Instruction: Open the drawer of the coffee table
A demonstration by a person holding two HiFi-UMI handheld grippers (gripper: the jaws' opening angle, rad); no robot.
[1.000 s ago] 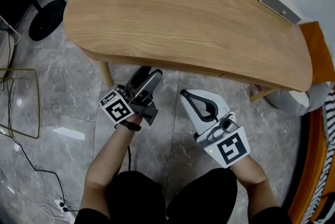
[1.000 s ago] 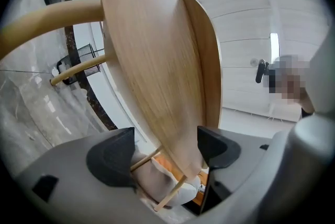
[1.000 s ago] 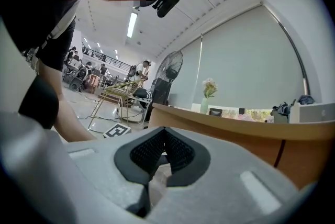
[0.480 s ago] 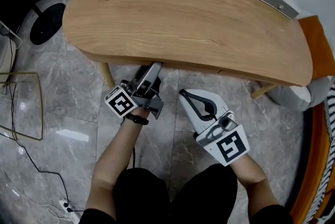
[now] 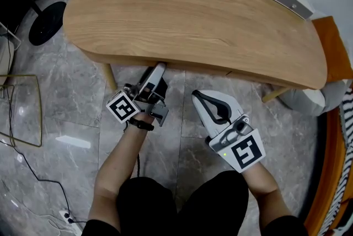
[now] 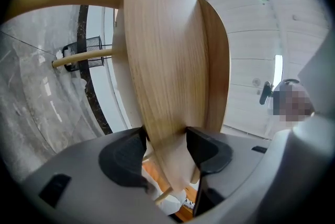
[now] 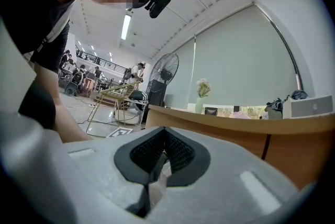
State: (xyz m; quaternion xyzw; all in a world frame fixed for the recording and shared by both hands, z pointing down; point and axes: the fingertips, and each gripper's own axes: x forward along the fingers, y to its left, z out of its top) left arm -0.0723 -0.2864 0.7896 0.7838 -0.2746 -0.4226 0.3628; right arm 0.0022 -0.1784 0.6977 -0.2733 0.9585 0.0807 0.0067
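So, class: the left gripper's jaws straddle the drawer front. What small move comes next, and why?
Probably pull straight back. The left gripper has just been closing and its jaws now seem to press both faces of the drawer front, which sits shut under the table top.

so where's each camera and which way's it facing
Head view: on the person's head, looking steeply down at the coffee table, both forearms, left gripper and right gripper.
Left gripper view: on the left gripper, tilted up along its fingers, which have just been closing with the table's wooden panel between them.
Right gripper view: on the right gripper, level across its shut fingers at the table edge; arm at left.
Shared: the table, in all three.
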